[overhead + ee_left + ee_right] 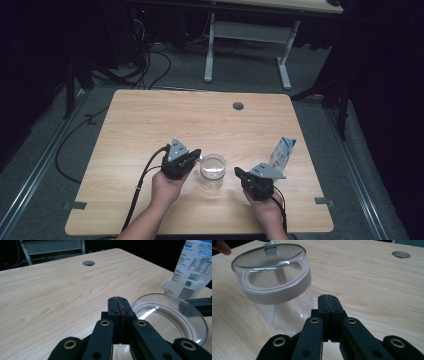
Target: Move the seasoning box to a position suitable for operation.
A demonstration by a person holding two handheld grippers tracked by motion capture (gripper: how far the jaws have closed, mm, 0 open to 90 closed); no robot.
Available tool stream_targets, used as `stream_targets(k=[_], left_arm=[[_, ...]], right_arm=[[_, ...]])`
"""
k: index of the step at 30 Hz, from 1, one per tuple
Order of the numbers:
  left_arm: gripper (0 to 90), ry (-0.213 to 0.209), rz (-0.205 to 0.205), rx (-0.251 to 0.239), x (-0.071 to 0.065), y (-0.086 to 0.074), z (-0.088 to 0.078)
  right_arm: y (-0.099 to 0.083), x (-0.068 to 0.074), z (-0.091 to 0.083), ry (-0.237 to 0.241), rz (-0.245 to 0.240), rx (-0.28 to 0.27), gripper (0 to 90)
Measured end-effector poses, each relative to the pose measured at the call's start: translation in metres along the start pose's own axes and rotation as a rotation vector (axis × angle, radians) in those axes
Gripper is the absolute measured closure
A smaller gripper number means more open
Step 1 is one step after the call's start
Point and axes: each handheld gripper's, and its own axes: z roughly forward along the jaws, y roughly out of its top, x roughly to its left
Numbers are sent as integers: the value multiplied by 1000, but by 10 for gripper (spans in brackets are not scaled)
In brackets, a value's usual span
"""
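Both grippers sit with jaws closed on nothing: left gripper (192, 156) at the clear jar's (212, 172) nine o'clock, right gripper (239, 173) at four (lid on), pouch (282, 152) at two.

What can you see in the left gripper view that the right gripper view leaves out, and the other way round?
The left gripper view alone takes in the white pouch with blue print, standing behind the jar, and the tip of the other gripper at its right edge. The right gripper view alone takes in the jar's clear side wall and the grey band under its lid. Both show the clear jar with its lid on, the wooden table with its round hole, and a pair of black jaws pressed together on nothing.
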Motion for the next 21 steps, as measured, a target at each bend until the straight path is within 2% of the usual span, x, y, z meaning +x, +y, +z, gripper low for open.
stream_targets(k=[21], left_arm=[[900, 9, 17, -4, -1, -1, 0]], right_arm=[[3, 10, 0, 18, -46, -11, 900]])
